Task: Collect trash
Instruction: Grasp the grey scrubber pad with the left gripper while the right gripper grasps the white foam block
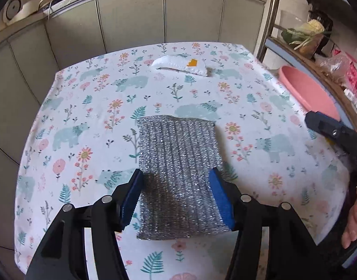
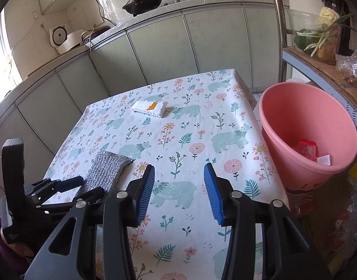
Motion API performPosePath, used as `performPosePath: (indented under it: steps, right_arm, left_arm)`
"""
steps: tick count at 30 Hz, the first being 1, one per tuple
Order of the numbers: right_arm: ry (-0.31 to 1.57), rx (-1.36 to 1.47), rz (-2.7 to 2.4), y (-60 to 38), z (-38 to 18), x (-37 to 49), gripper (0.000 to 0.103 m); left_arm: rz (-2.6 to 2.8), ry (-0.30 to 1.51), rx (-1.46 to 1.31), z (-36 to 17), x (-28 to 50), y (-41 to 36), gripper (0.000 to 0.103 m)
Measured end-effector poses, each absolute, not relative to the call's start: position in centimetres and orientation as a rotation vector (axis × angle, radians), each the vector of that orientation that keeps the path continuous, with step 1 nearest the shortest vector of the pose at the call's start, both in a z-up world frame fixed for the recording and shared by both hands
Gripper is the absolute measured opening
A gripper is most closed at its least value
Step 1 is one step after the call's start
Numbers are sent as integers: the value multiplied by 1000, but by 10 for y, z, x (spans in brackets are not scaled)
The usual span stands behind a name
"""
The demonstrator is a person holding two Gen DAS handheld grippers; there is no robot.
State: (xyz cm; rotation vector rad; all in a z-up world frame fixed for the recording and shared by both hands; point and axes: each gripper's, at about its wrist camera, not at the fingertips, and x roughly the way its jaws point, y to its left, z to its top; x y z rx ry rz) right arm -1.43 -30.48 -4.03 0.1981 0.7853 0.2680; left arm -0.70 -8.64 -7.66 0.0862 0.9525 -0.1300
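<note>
My left gripper (image 1: 176,196) stands wide open astride the silver scouring cloth (image 1: 178,161), which lies flat on the bear-and-flower tablecloth (image 1: 85,107); its blue pads (image 1: 221,198) flank the cloth's edges, and I cannot tell whether they touch it. The cloth's near end is shaded by the gripper. My right gripper (image 2: 179,192) hangs partly open over bare tablecloth with nothing between its fingers. Far across the table lies a white foam scrap (image 2: 148,109) bearing an orange patch; its underside is hidden. The pink bucket (image 2: 295,107) stands just off the table's right edge, with red wrappers (image 2: 305,148) and a small white tag whose writing I cannot read. In the left view the bucket is cut off by the right gripper. Letters on the shelf edge beside it are too cropped to read. Open tablecloth lies between cloth and bucket.
</note>
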Motion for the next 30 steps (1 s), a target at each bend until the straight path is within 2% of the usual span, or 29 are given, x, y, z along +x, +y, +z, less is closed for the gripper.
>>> performPosePath:
  steps: [3,5,7,8,9,10,11,12,23,30]
  right_arm:
    - [793,191,281,-300,-43,-10,45]
    - [796,177,297,-295,-43,-6,45]
    - [798,159,322,-288,-42,-1,45]
    - [796,150,330,-284,-41,1,45]
    - [792,138,341,-280,-39,4,45]
    - [790,131,350,-278,-38,6,45]
    - [787,124,359,-275,-36,9,45]
    - [784,118,366,-272,-35,11,45]
    - [784,70,412,-251,-30,62,45]
    - [835,12,495,-222,-40,117,45]
  left_arm:
    - [-128,952,53,-79,-6,-74,75]
    - [-139,960,34,-79,-4,-69,75]
    - [-176,955,36,-77,-7,-73,58]
    - [-186,951,46,-75,-9,-76,47]
    - [-205,946,48,-74,-10,-77,32]
    - [-225,945,40,-74,-12,-78,27]
    - [-238,940,29,-73,-12,-78,16]
    - [-250,937,23,-72,-13,-79,13]
    - [-185,786,-75,-33,16,-41,11]
    - [-169,793,-122,-38,35,-22,11]
